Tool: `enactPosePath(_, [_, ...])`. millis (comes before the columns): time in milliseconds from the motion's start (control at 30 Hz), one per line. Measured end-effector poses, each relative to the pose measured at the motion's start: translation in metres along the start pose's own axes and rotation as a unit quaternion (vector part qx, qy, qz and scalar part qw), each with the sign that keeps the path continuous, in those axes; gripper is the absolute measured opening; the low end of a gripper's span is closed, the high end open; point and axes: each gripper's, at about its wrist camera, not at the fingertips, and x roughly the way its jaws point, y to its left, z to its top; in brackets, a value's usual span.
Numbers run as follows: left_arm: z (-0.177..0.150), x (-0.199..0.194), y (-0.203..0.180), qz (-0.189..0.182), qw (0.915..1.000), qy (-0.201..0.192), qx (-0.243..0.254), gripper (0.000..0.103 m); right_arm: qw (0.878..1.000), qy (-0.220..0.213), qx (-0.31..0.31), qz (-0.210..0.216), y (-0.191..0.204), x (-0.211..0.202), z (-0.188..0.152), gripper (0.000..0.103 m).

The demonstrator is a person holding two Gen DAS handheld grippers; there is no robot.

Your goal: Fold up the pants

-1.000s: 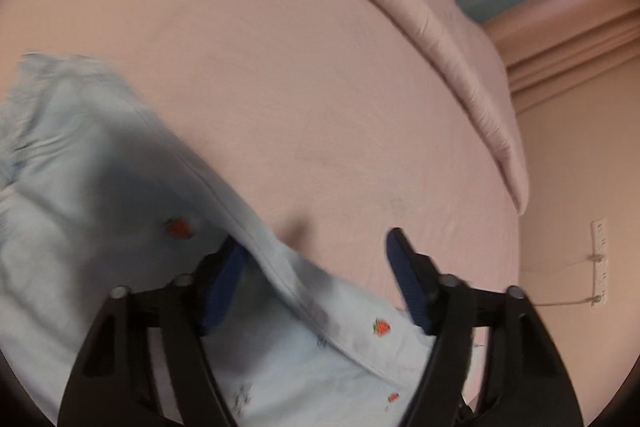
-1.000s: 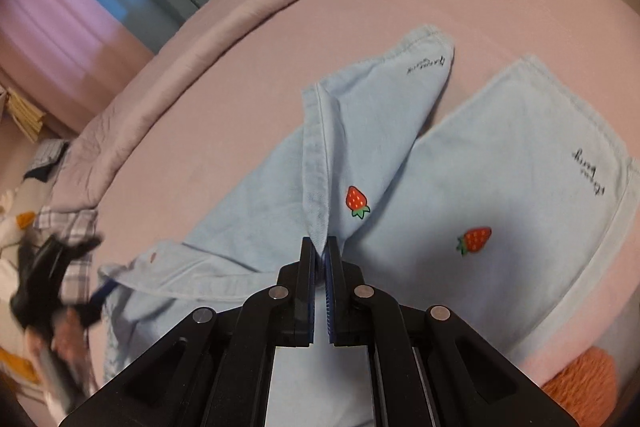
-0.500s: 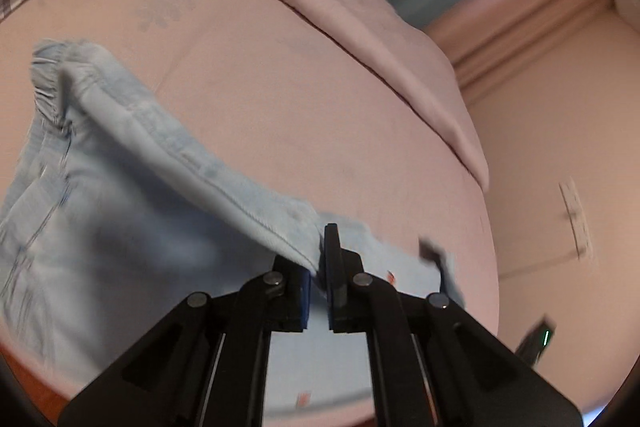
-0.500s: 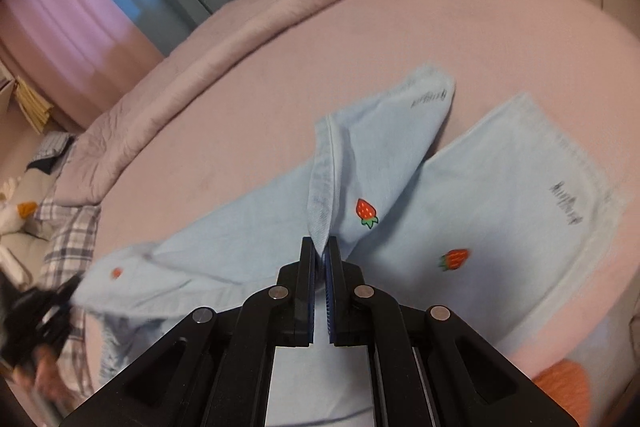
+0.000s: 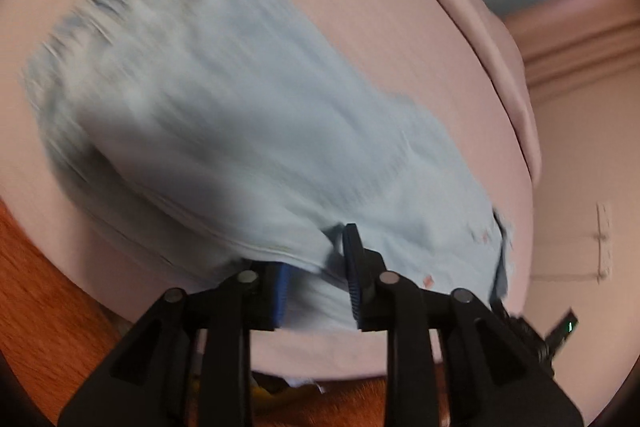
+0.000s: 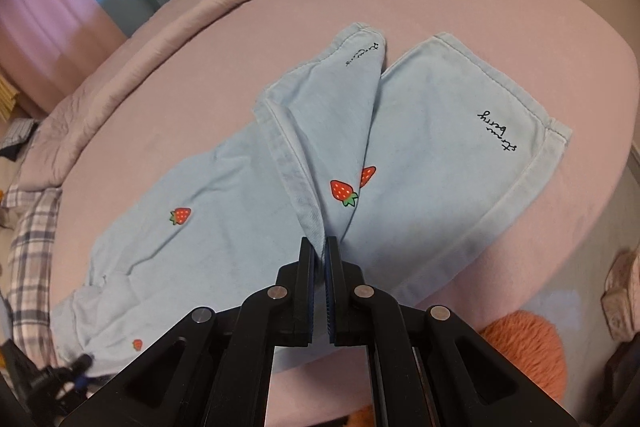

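Pants (image 6: pixel 256 227), pale blue with strawberry prints, lie spread on a round pink bed (image 6: pixel 460 7). In the left wrist view motion blur smears the fabric, hiding seams and prints. The left gripper (image 5: pixel 316 279) stands partly open, its jaws just having parted from a pinch half a second ago, cloth edge loose between them. The right gripper (image 6: pixel 320 259) stays clamped on a raised fold, one leg now overlapping the other.
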Motion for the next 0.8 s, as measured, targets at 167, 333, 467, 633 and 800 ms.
enactPosePath(167, [0.023, -0.019, 0.028, 0.012, 0.9985, -0.042, -0.032, 0.025, 1.0, -0.008, -0.003, -0.004, 0.004, -0.003, -0.001, 0.005])
enactPosePath(333, [0.016, -0.034, 0.025, -0.006, 0.9993, -0.03, -0.023, 0.013, 1.0, -0.01, -0.01, -0.003, 0.007, -0.007, 0.0, 0.004])
enactPosePath(467, [0.009, -0.04, 0.032, 0.018, 0.9997, -0.013, 0.004, 0.014, 0.999, -0.016, -0.026, -0.023, 0.012, -0.009, 0.0, 0.004])
enactPosePath(633, [-0.005, -0.008, 0.061, 0.039, 0.9986, 0.024, -0.028, 0.017, 0.997, 0.007, -0.045, -0.061, 0.016, 0.005, 0.001, 0.004])
enactPosePath(800, [-0.004, -0.006, 0.054, 0.053, 0.9982, 0.024, -0.012, 0.017, 0.987, 0.026, -0.111, -0.113, 0.035, 0.013, 0.009, 0.015])
